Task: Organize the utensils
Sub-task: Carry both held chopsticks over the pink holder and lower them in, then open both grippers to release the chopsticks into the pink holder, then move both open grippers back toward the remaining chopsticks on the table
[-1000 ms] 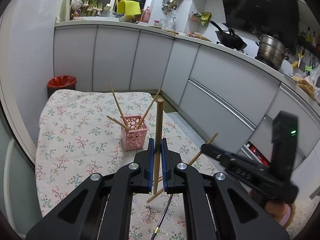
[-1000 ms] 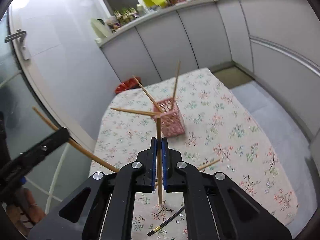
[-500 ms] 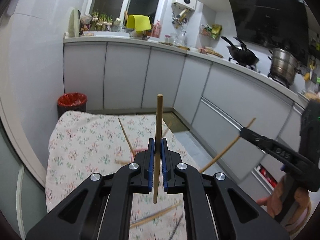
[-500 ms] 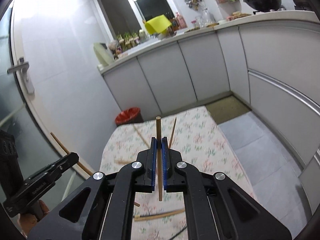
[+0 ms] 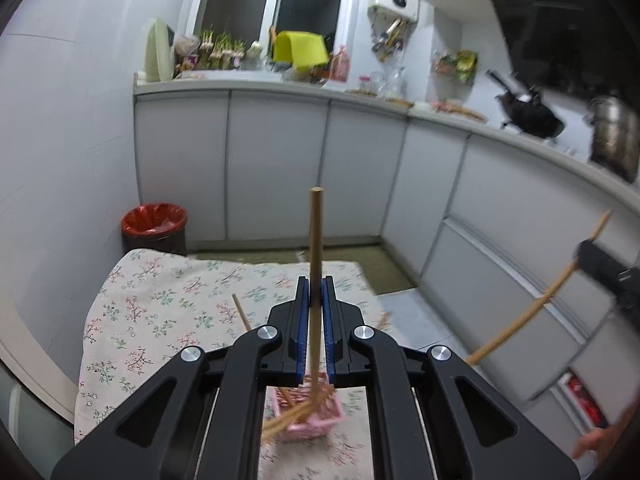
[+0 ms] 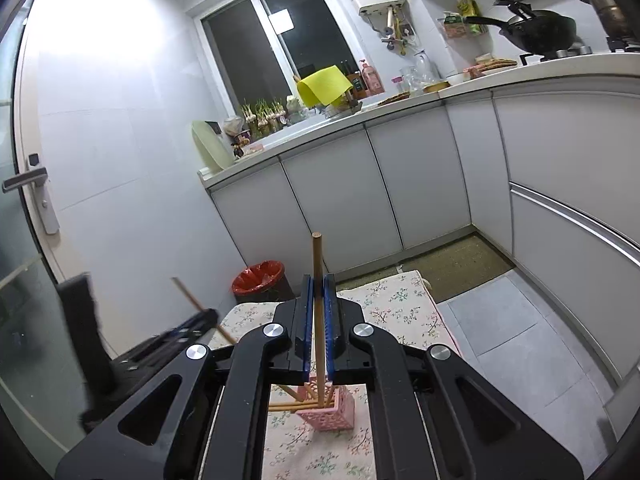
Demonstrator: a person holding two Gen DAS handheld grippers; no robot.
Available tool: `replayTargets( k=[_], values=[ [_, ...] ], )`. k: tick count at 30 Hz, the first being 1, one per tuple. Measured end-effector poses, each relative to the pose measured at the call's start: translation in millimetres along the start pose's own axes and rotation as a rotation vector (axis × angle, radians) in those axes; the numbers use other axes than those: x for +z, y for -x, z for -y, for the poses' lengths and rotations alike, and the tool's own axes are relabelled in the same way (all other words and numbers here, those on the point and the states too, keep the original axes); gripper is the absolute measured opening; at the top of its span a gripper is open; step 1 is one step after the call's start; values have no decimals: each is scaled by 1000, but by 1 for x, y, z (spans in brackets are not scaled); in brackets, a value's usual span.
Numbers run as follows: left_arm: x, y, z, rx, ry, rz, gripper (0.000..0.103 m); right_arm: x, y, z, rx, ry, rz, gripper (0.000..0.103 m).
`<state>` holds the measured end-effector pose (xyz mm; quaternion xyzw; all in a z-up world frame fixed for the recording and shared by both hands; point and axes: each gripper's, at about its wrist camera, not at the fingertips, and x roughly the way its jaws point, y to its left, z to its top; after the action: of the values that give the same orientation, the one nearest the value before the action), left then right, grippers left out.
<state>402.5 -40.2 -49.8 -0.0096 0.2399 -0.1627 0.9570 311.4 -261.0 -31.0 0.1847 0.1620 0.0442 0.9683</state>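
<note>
- The pink basket stands on the table, under both grippers; several wooden sticks already lean in it at loose angles.
- The right chopstick is upright, clamped between the blue pads of the right hand-held gripper, its lower tip just at the basket's mouth or inside it.
- The left chopstick is likewise upright, pinched by the closed left hand-held gripper; its lower end hangs over the basket, though blur there makes it hard to say whether the tip has entered.
- The step in hand looks like dropping these two chopsticks into the basket.
- Next move, as I judge it: lower each stick until the tip is clearly inside the rim, then ease the jaws apart so it slides in. One at a time would be safer, as the two grippers are near each other.
- Risk: the leaning sticks may deflect a falling chopstick, or a nudge may tip the light basket.
- Further out, the flowered cloth covers the table, with a red-lined bin beyond it by the white cabinets.
</note>
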Motion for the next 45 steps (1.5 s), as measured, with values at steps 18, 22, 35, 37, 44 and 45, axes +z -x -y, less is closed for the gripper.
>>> replayTargets(
  k=[18, 22, 35, 37, 44, 45],
  values=[
    [3, 77, -38, 109, 59, 205, 35, -11, -62, -11, 11, 32, -32, 4],
    [-4, 78, -50, 136, 75, 193, 35, -20, -84, -24, 11, 76, -48, 4],
    [-23, 100, -45, 167, 71, 109, 49, -40, -71, -45, -117, 165, -81, 33],
    [-28, 105, -40, 174, 64, 96, 50, -42, -56, -46, -129, 173, -81, 38],
    [-43, 131, -32, 205, 57, 93, 73, -53, -17, -49, -150, 178, -86, 56],
    [-45, 135, -31, 211, 57, 94, 76, -55, -11, -49, -148, 172, -92, 60]
  ],
)
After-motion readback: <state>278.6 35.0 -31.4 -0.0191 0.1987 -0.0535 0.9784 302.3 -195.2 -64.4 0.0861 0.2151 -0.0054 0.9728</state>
